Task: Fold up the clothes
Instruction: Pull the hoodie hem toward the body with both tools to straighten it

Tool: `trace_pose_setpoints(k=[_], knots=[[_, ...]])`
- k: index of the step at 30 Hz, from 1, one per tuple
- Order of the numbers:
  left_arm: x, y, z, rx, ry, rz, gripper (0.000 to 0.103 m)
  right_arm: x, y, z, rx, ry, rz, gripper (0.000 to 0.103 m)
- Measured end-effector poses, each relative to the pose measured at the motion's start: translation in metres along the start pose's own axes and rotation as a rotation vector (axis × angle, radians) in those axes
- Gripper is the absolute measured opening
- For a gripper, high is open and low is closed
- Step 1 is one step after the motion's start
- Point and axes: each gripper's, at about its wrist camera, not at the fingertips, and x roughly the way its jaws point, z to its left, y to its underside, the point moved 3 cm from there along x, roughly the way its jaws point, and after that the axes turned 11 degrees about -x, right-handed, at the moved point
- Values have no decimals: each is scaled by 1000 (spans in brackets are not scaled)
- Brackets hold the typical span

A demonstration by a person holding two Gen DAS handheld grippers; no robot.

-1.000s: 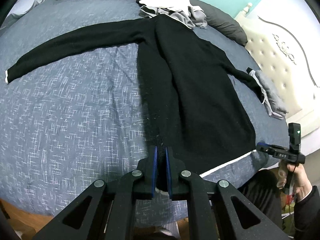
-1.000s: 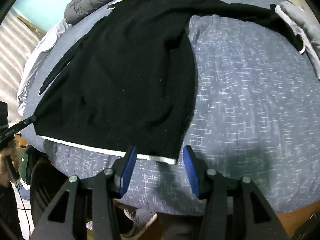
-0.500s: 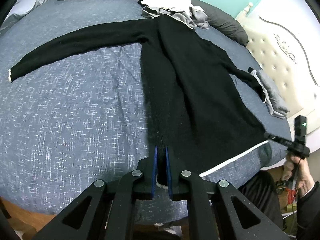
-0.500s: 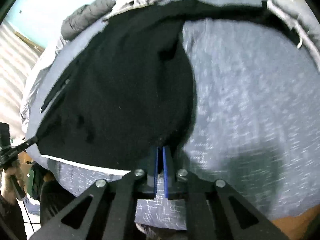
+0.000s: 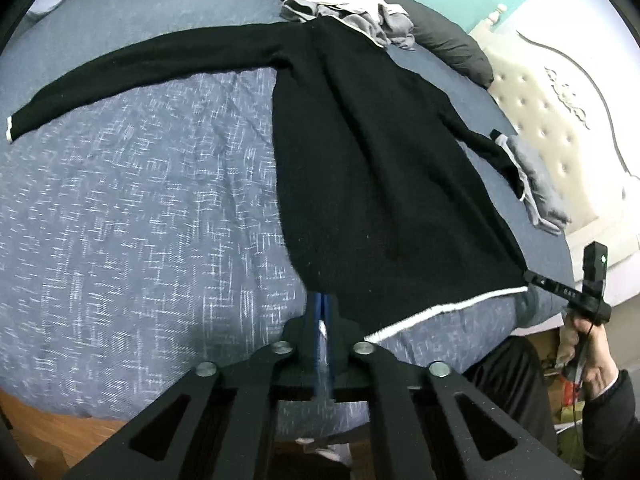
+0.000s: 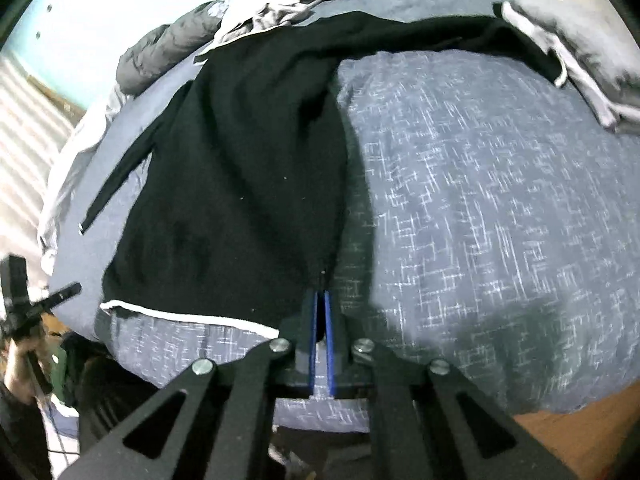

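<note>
Blue-grey bedding (image 5: pixel 132 208) spreads under your black sweater (image 5: pixel 376 184), sleeves out — its far sleeve end lies against folded grey clothes (image 5: pixel 536 176), with a clothes heap (image 5: pixel 344 4) at the collar. Your left gripper (image 5: pixel 321 312) and right gripper (image 6: pixel 321 312) each pinch a hem corner. A second ago the right was wide open — no writing is legible.

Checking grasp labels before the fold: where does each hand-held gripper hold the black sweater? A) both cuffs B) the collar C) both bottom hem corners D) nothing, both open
C: the left hand-held gripper and right hand-held gripper are each shut on a bottom corner of the black sweater, by its white hem stripe.
</note>
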Motion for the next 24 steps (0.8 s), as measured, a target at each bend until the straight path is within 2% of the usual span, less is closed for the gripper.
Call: trace_pose_setpoints(k=[1,2,8,14,15,16,17,18,19,24], knots=[[6,-1,-1,-4,-3,14,52,-1,-1,-2,3,6,-2,3],[11,-1,-1,-7,-3,25,53,-3,-1,-5,14,9,-9,3],[29,2,-9,14,13,66,53,-26,-4,-22,61,27,-88,3],[49,10,-14,23,29,113,52,-20,-2,-22,41,-13,-71,3],[52,11,-15,24,30,116,49,-21,-2,-21,41,-17,-73,3],[53,12,-15,30,27,119,38,-21,-2,-20,41,-21,-75,3],[55,12,-16,38,23,120,31,-22,-1,-19,41,-25,-77,3],[56,13,-17,45,19,122,18,-22,-1,-19,41,-30,-79,3],[56,13,-18,55,20,123,11,-22,-1,-18,41,-34,-81,3],[25,8,-24,84,50,78,9,-24,0,-14,42,-55,-92,3]])
